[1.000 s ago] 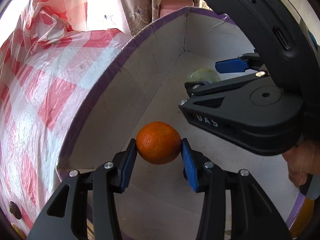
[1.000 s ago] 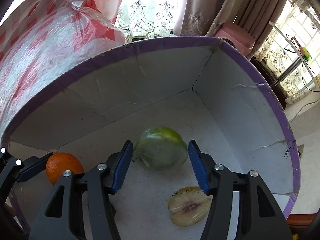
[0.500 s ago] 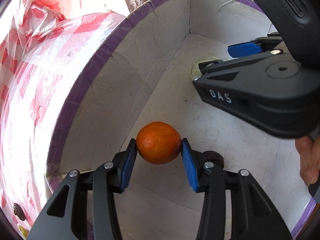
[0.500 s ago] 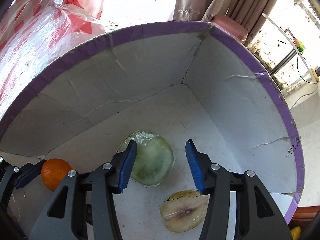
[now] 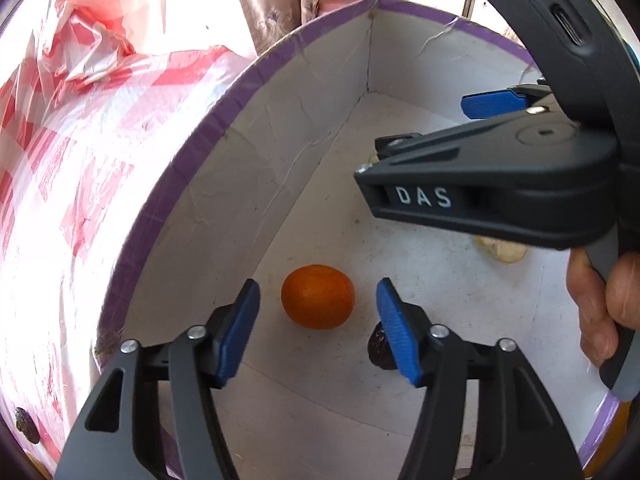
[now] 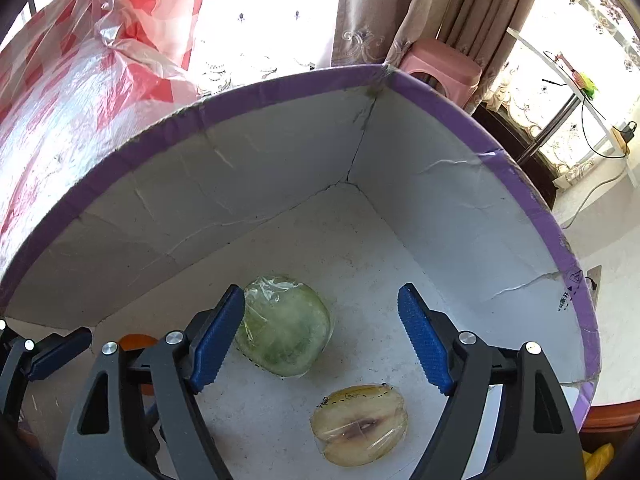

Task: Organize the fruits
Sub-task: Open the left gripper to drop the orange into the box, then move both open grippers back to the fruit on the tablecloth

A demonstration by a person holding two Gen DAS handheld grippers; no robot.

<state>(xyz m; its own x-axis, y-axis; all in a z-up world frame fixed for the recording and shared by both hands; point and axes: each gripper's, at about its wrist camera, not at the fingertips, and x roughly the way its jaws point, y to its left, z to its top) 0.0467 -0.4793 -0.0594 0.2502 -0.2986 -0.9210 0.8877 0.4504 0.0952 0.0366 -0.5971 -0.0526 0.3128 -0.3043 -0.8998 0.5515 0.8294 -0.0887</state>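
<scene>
Left gripper (image 5: 318,330) jaws spread, orange (image 5: 318,302) loose between them; firm, round, rolls. Right gripper (image 6: 322,344) jaws spread; wrapped green fruit (image 6: 286,326) just ahead, film slippery, take across middle.

Red-checked plastic sheet (image 5: 80,168), pink stool (image 6: 440,66), beige curtains (image 6: 400,8)

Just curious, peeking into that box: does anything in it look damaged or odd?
Yes. The box walls are cracked and creased, and one wall is split near the rim. The cut fruit in plastic wrap has a browned centre.
</scene>
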